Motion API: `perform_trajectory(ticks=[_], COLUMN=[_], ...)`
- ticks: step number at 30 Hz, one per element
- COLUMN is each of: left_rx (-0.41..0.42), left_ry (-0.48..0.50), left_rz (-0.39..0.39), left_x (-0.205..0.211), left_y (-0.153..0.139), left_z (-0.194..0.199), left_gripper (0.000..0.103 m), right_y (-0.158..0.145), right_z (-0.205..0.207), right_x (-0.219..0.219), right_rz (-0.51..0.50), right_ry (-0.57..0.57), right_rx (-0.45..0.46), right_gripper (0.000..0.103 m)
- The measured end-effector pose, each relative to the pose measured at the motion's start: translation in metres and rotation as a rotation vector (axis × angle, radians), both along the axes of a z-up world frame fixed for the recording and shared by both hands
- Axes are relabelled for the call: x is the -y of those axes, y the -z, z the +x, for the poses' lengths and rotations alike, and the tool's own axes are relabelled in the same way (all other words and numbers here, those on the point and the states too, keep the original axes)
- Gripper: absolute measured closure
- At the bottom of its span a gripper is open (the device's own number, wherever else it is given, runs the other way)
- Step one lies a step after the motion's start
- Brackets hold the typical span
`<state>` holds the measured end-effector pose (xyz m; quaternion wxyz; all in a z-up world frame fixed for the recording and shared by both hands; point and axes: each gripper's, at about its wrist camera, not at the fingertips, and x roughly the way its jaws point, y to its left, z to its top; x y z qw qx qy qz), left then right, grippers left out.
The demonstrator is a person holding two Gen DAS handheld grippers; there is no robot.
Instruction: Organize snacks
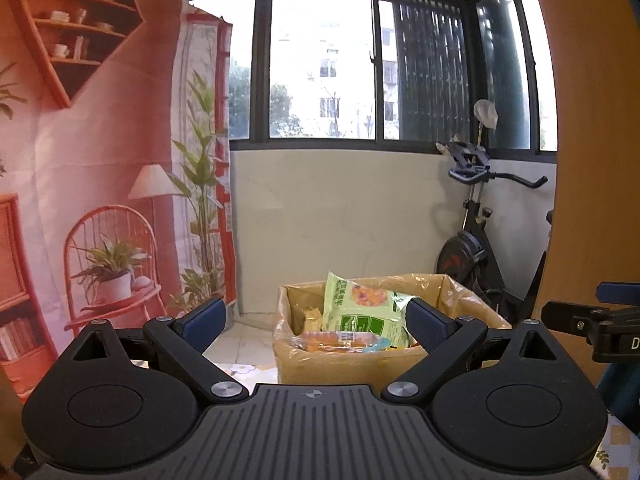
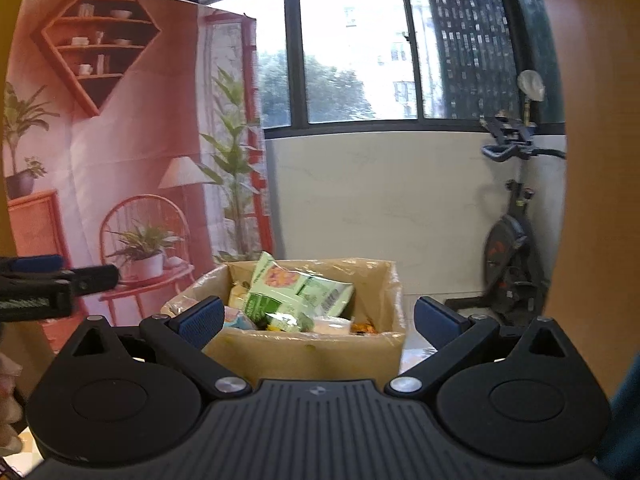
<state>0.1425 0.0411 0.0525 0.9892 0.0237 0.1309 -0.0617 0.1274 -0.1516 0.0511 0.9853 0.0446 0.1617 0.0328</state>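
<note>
Both the left gripper (image 1: 316,320) and right gripper (image 2: 318,318) had fingers spread wide, holding nothing, while the snacks sat piled in the cardboard box (image 1: 348,368), a green bag (image 1: 360,308) on top. Could've been start or finish, honestly.

Ahead of the black, blue-padded claws (image 1: 316,322), a tan cardboard box (image 1: 344,364) holds a pale green snack bag (image 1: 360,306); left hangs a coral-pink printed backdrop (image 1: 100,160).
</note>
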Motion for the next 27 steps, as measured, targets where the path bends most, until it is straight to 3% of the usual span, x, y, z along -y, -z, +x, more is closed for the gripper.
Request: perform_trajectory(ticks=[12,27], left_rx=[0.027,0.028], left_ry=[-0.041,-0.049], left_rz=[-0.007,-0.016], left_x=[-0.02,-0.019], left_y=[-0.035,-0.043], left_z=[-0.059,-0.066], left_gripper=[0.005,0.005], right_y=[-0.035,-0.046], right_z=[-0.067,-0.089], right_x=[-0.018,-0.025], right_rz=[0.009,0.028], right_ry=[0.044,0.035], right_rx=[0.027,0.04], right_gripper=[0.0,0.0])
